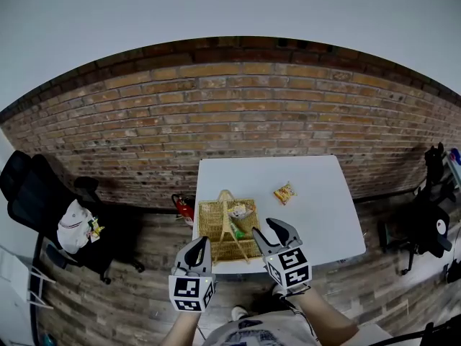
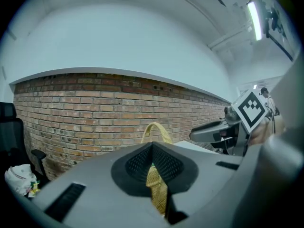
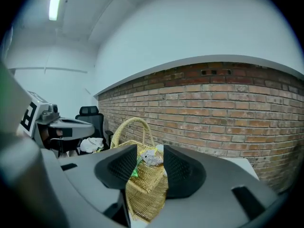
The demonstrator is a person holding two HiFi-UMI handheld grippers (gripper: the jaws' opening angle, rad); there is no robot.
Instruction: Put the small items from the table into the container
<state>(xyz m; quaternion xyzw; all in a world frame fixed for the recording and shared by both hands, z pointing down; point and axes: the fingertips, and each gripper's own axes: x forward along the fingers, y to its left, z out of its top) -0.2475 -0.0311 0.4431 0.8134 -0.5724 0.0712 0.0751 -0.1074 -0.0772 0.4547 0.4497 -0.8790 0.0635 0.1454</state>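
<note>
Head view: the only loose item seen, a yellow snack pack [image 1: 285, 192], lies on the white desk [image 1: 317, 207], skewed to the desk edge. It's ahead & a bit right of the right gripper [image 1: 265, 229] and farther from the left gripper [image 1: 198, 251], so the right hand's nearer. The wicker basket [image 1: 205, 225] sits at the desk's near-left, holding a pale wrapped item [image 1: 240, 210] & smth green [image 1: 238, 231].

Left gripper view: jaws closed tip to tip w/ nothing in them. Basket weave shows behind.

Right gripper view: jaws partly apart & empty, aimed at the basket w/ both items inside. Snack pack not in view.
</note>
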